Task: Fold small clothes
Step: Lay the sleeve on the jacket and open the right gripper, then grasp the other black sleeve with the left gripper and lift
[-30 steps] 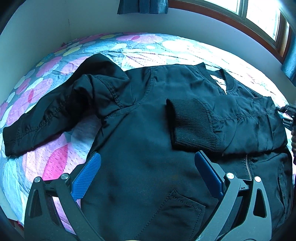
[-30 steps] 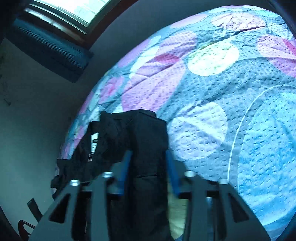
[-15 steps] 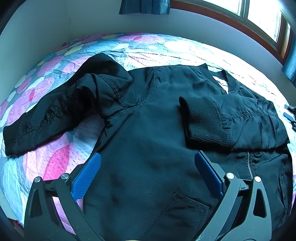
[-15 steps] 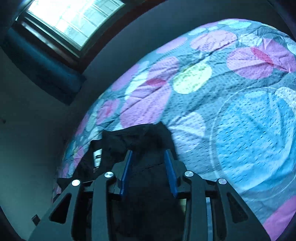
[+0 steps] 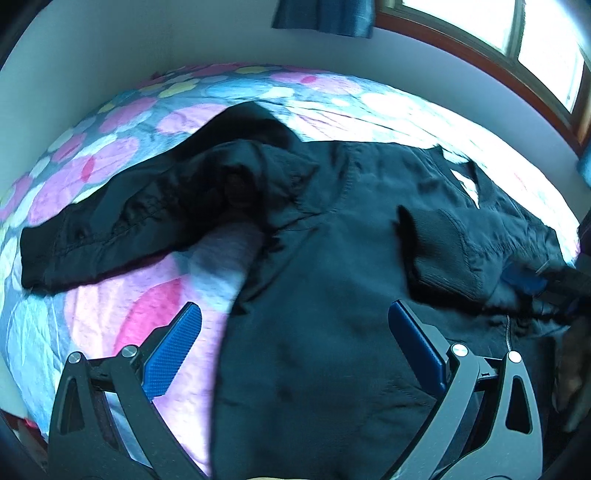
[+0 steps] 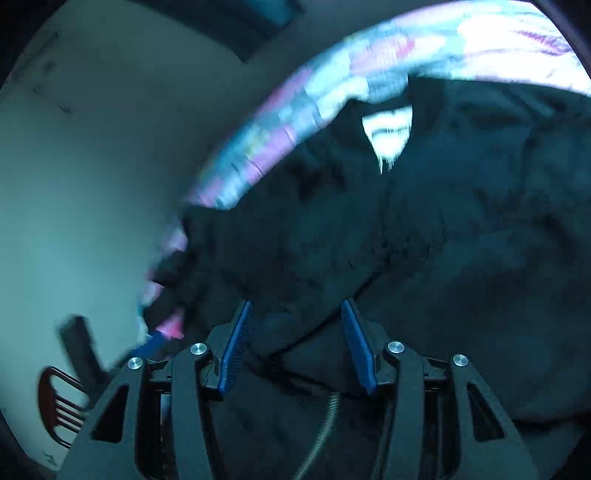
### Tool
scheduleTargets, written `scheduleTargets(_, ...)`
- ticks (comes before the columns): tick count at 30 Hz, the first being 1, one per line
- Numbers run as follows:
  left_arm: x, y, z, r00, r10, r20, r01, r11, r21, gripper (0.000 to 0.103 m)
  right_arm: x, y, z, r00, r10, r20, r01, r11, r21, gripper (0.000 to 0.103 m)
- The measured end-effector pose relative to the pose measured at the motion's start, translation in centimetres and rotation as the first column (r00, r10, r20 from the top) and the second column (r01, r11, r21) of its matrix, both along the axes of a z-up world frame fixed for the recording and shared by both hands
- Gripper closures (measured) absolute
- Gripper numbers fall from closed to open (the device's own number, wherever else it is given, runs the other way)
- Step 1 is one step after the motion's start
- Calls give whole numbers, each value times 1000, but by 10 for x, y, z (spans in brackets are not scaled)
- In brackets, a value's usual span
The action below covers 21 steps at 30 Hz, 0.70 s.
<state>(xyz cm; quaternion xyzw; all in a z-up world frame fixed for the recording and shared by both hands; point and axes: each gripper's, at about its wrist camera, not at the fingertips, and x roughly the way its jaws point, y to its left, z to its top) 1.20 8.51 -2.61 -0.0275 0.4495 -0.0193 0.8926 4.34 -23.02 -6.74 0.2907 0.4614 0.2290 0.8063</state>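
A small black jacket (image 5: 332,280) lies front up on the bed. Its one sleeve (image 5: 122,232) stretches out to the left. Its other sleeve (image 5: 472,251) is folded across the chest, ribbed cuff toward the middle. My left gripper (image 5: 295,325) is open and empty, hovering above the jacket's lower body. My right gripper (image 6: 297,317) is open, low over the jacket (image 6: 424,240); dark cloth lies between its pads (image 6: 236,343) but is not pinched. It also shows in the left wrist view (image 5: 532,284) at the right edge, by the folded sleeve.
The bed has a quilt with pink, blue and white circles (image 5: 122,306). A white wall (image 5: 184,40) and a window (image 5: 517,33) lie behind the bed. A dark red chair (image 6: 59,406) stands by the wall in the right wrist view.
My right gripper has let go of the folded sleeve, opened and swung round over the jacket. The left gripper has shifted a little; both views are blurred by motion.
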Motion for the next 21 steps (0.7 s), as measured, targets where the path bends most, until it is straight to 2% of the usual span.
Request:
scheduleTargets(3, 0, 22, 2, 1000, 17, -16, -17, 998, -59, 2, -5, 4, -3, 997, 10, 73, -9, 1000, -22, 52)
scheduleTargets(8, -7, 65, 10, 999, 36, 7, -35, 995, -91, 2, -3, -1, -7, 998, 13, 68, -14, 1000, 19, 52)
scheduleTargets(12, -14, 118, 22, 997, 68, 27, -62, 981, -182, 2, -6, 0, -4, 996, 22, 83, -23, 1000, 14, 49)
scheduleTargets(13, -14, 133, 25, 996, 82, 27, -74, 974, -212, 2, -6, 1, -4, 996, 21, 85, -22, 1000, 13, 49)
scheduleTargets(17, -19, 217, 32, 980, 198, 30, -175, 919, -353, 2, -9, 0, -3, 996, 22, 92, -24, 1000, 13, 48)
scheduleTargets(19, -21, 251, 31, 966, 258, 28, -229, 897, -377, 2, -9, 0, -2, 995, 22, 94, -23, 1000, 12, 48)
scheduleTargets(21, -22, 281, 25, 950, 311, 26, -280, 887, -368, 2, -6, 1, -3, 995, 22, 94, -23, 1000, 10, 47)
